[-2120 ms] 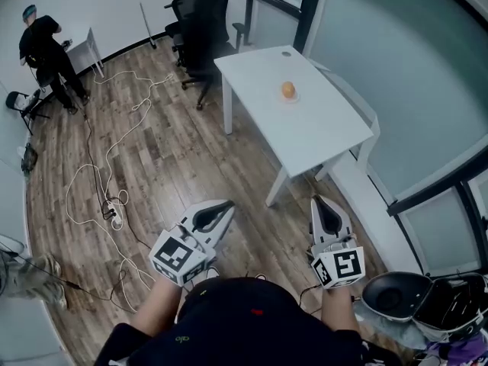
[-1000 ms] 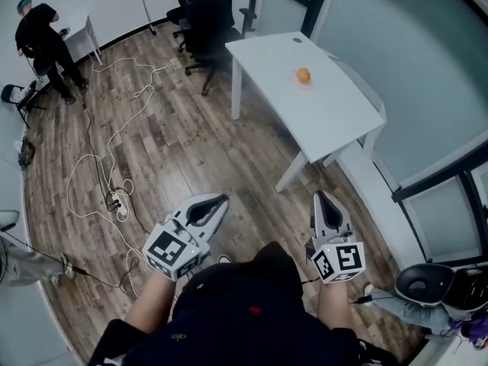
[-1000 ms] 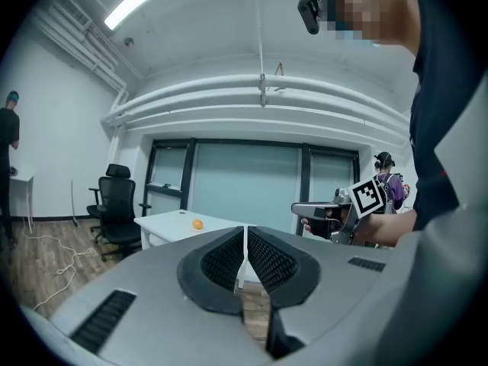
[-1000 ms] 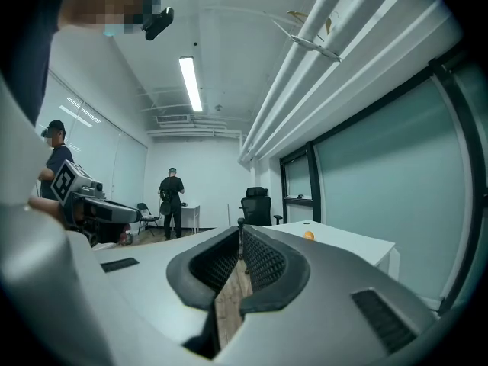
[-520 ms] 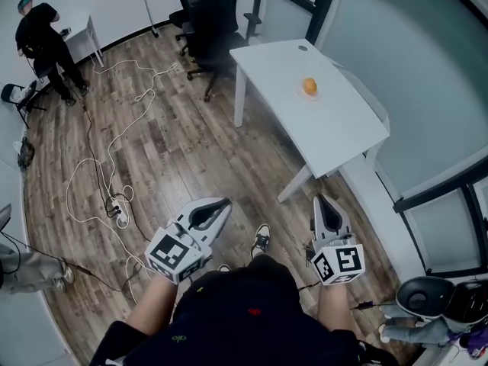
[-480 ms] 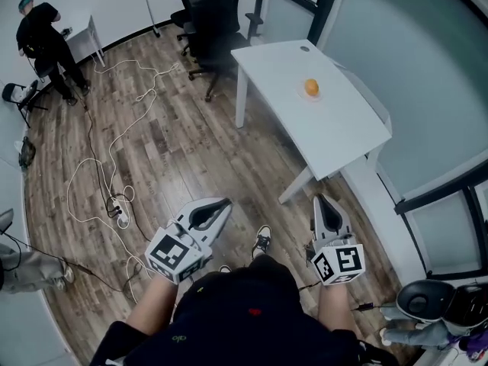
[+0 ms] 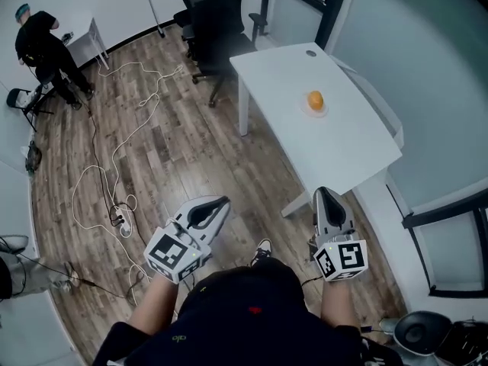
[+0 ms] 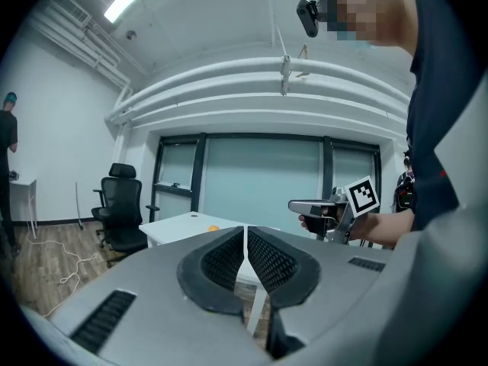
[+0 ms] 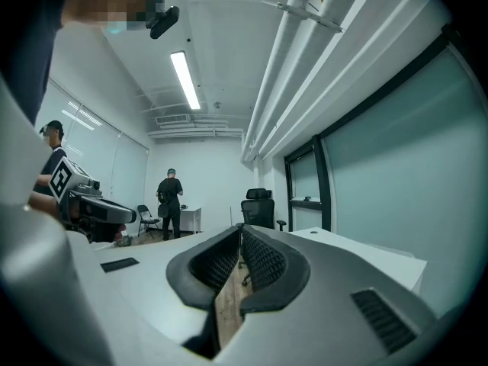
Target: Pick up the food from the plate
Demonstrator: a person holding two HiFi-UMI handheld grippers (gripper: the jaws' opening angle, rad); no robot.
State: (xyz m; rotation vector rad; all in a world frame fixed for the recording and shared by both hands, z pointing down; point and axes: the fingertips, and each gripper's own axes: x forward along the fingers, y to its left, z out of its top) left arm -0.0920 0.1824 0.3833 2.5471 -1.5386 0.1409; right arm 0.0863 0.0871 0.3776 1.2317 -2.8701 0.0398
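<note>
An orange round piece of food (image 7: 315, 100) sits on a small white plate (image 7: 315, 111) on the white table (image 7: 335, 143) ahead and to the right. It shows as a tiny orange dot (image 8: 213, 227) in the left gripper view. Both grippers hang over the wood floor, well short of the table. My left gripper (image 7: 223, 202) is shut with nothing between its pads (image 8: 263, 254). My right gripper (image 7: 322, 192) is also shut and empty, its tip just short of the table's near corner. The table edge (image 9: 374, 252) shows at right in the right gripper view.
Black office chairs (image 7: 210, 17) stand beyond the table's far end. White cables and a power strip (image 7: 116, 221) lie on the floor at left. A person in black (image 7: 40, 48) stands at a small white desk (image 7: 85, 40) far left. A glass wall (image 7: 427, 75) runs along the right.
The view has advanced toward the table: table, plate and food now sit lower and nearer in the head view. Both grippers stay shut in the same pose.
</note>
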